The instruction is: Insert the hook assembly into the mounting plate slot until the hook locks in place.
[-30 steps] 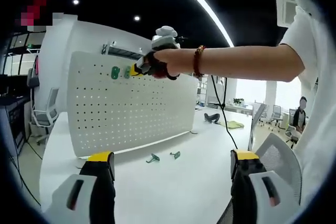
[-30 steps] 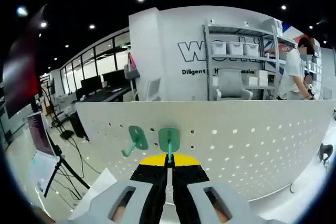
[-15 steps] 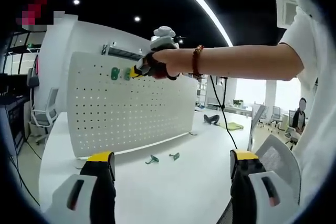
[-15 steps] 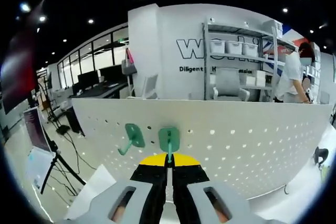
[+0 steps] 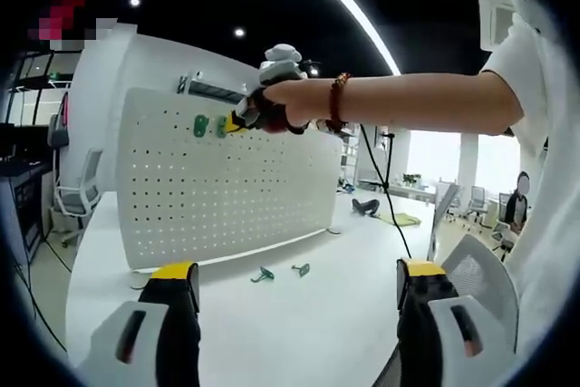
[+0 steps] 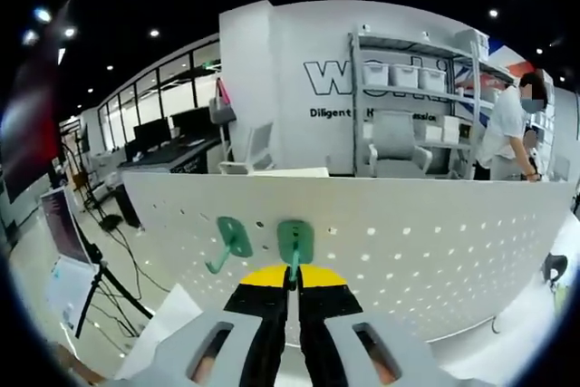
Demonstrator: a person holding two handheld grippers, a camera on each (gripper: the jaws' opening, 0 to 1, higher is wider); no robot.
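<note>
White office space with ceiling lights surrounds a white table [image 5: 299, 314] carrying an upright white pegboard [image 5: 217, 178], which serves as the mounting plate. In the right gripper view, the right gripper [image 6: 292, 280] has its yellow-tipped jaws pressed together on the stem of a green hook [image 6: 294, 244] whose plate sits against the pegboard at 12 o'clock from the jaws. At 10 o'clock from that, a 2nd green hook [image 6: 232, 242] already hangs on the board. In the left gripper view, the left gripper [image 5: 294, 283] has its jaws spread wide over the table with nothing between them, and 2 spare hooks [image 5: 279, 272] lie on the table at 12 o'clock. Judging by this, insertion looks nearly done; whether the hook has locked cannot be told.
</note>
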